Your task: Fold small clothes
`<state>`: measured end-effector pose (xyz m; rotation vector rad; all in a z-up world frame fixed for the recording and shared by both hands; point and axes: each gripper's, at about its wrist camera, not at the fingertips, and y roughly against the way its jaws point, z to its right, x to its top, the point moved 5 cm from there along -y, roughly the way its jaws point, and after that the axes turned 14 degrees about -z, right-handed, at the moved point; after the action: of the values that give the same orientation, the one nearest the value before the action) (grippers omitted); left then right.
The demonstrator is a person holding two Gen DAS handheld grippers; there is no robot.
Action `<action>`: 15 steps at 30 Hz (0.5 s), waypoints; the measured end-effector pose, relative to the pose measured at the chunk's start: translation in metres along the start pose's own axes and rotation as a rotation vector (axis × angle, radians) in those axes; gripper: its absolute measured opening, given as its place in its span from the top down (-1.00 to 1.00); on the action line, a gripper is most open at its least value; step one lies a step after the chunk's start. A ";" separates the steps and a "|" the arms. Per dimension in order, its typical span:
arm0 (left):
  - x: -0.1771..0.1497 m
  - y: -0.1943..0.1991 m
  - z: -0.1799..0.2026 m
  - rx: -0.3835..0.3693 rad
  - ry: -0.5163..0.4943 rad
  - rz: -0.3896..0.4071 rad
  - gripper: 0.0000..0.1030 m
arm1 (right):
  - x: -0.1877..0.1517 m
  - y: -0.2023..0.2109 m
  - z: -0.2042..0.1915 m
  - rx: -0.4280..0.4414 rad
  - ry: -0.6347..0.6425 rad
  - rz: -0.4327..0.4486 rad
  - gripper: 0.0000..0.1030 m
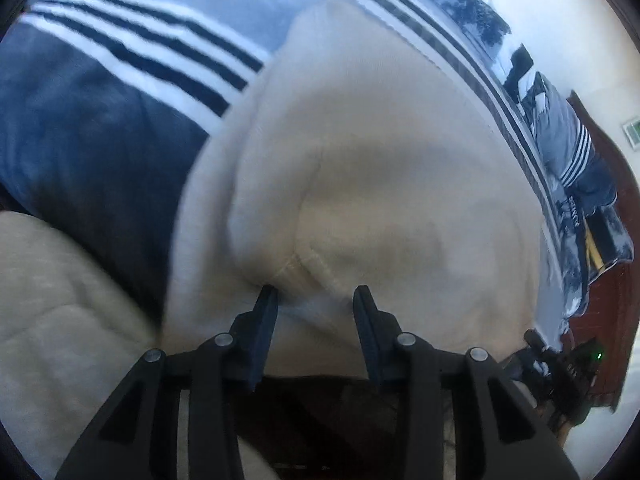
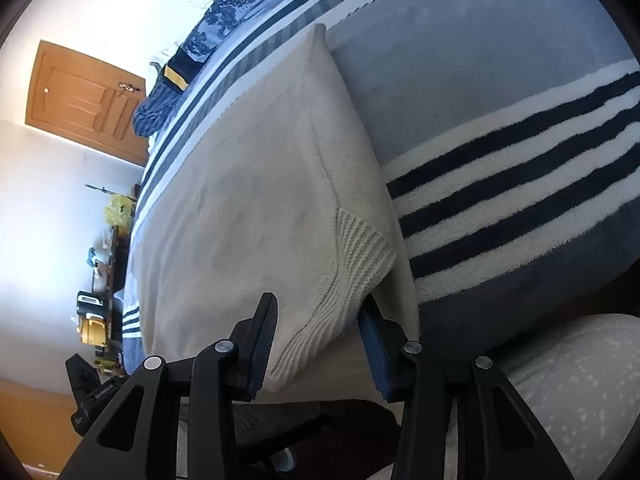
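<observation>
Cream sweater [image 2: 256, 208] edge lies between both part-open tools, left [image 1: 316, 294] and right [image 2: 320, 302], ungripped.

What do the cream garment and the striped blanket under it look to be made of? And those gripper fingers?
Cream garment: a soft knit, likely wool or cotton; its ribbed cuff shows raised knit rows.
Blue-grey blanket with dark and white stripes: plush fleece by its fuzzy, matte nap; the fibre cannot be told.
Right gripper fingers: matte black rigid plastic, apparently, with finely ridged pads.
</observation>
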<state>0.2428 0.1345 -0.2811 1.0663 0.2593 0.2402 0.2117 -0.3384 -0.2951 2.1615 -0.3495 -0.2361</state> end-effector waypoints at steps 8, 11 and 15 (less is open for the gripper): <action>0.008 0.040 -0.002 -0.102 -0.062 0.099 0.89 | -0.003 0.008 -0.008 -0.014 0.023 0.014 0.91; 0.003 0.058 -0.007 -0.081 -0.096 0.138 0.89 | -0.016 0.027 -0.026 0.012 0.067 0.042 0.92; 0.001 0.030 -0.024 -0.007 -0.053 0.066 0.89 | -0.039 0.006 -0.022 -0.081 0.085 -0.035 0.92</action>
<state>0.2342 0.1684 -0.2661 1.0736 0.1757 0.2711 0.1805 -0.3118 -0.2765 2.0913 -0.2502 -0.1744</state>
